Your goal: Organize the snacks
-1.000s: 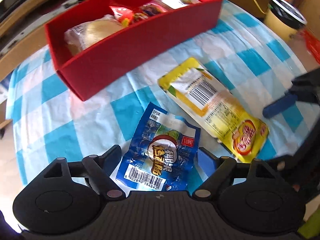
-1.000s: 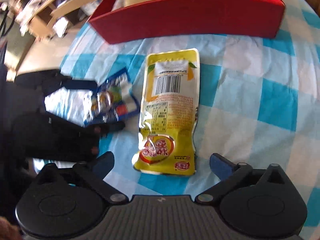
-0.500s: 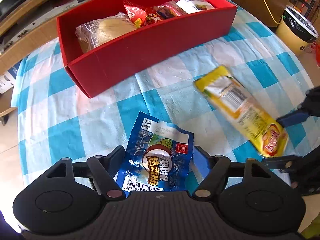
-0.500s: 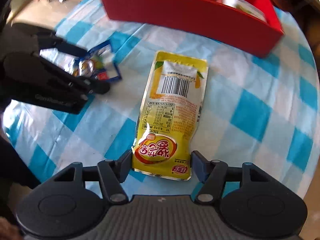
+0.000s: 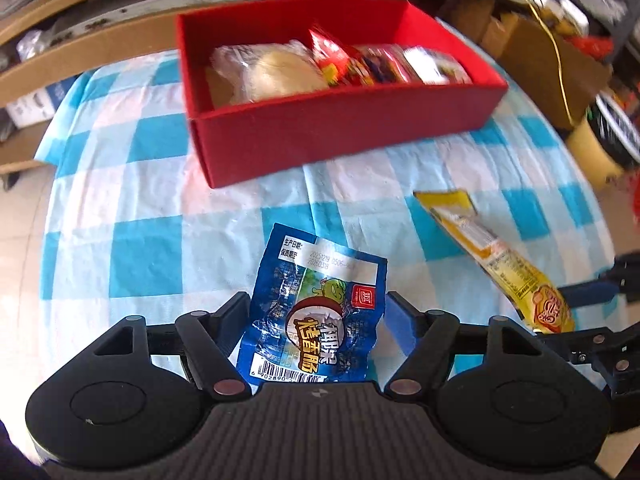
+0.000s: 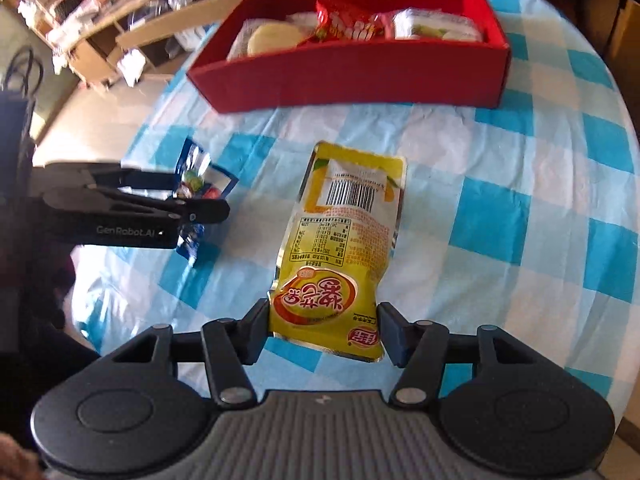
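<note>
Both tongs are loaded, and the step in hand is the carry to the red box (image 5: pixel 344 136).

The left tongs (image 5: pixel 316 320) hold the blue packet (image 5: pixel 316 316) by its 2 side edges; the pads bear on the wrapper, which is crumpled between them. The right tongs (image 6: pixel 322 330) are closing on the lower end of the yellow pouch (image 6: pixel 344 256); the jaws touch both side edges near the printed logo. In the left wrist view the pouch hangs tilted, its far end above the checked cloth (image 5: pixel 152 184) of the desk, so it appears to be off the surface.

The box stands at the far side of the desk. It already contains a wrapped bun (image 5: pixel 276 72) at its left end, then red snack bags (image 5: pixel 360 64) and a pale packet (image 6: pixel 436 26) at its right end. Free floor shows only at the left end beside the bun.

Procedure, as judged from this state:
1. Hold the grip width constant. Both wrappers are thin film and may slide out if the jaws relax.
2. Lift each item higher than the near wall of the box before crossing it.
3. Keep the 2 tongs apart during travel; they stand near each other.
4. Lower the long pouch lengthwise along the box so its free end does not catch on the wall.
5. Release only once the item rests on the contents.
</note>
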A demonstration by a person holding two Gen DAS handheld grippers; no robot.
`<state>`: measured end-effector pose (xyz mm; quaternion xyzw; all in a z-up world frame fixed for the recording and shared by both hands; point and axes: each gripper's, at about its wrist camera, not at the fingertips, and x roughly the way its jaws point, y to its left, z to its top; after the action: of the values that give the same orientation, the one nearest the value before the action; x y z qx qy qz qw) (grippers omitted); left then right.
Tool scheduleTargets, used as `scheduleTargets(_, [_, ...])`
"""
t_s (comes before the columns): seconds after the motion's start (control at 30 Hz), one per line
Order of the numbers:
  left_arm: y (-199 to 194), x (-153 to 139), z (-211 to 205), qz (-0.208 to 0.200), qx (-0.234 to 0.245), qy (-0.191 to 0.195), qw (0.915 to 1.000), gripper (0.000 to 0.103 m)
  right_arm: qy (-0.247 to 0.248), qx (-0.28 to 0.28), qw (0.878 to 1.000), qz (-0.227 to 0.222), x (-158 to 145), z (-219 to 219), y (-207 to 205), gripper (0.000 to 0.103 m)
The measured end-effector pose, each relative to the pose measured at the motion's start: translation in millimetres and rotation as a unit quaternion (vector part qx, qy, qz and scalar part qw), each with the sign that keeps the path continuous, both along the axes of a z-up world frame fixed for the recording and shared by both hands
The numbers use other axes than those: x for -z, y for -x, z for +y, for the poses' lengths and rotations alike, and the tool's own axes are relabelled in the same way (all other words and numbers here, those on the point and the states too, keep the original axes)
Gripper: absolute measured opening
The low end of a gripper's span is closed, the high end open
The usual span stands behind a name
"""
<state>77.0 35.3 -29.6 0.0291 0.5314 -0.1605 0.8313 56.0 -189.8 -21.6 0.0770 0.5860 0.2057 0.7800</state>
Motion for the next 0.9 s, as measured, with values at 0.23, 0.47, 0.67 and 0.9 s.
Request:
scheduleTargets(0.23, [3,-14,8,-0.011,-0.033,0.05,0.9982,0.077,-0.029,0.013,0.999,-0.015,-14,-7,3,0.061])
scheduleTargets(0.47, [4,-19,9,-0.011,-0.036,0.071,0.9968,0.077,-0.066,0.052,0.996,-0.027,-28,-26,0,0.06])
scheduleTargets(0.67, [4,-26,8,-0.019,-0.032,0.09,0.9953,0.077,-0.112,0.073,0.991,-0.012,-34,-37,-4,0.016])
scheduleTargets(0.9, [1,-21,8,-0.007,-0.035,0.091,0.9952,0.077,-0.009,0.081,0.997,-0.014,-14,-21,-14,0.034])
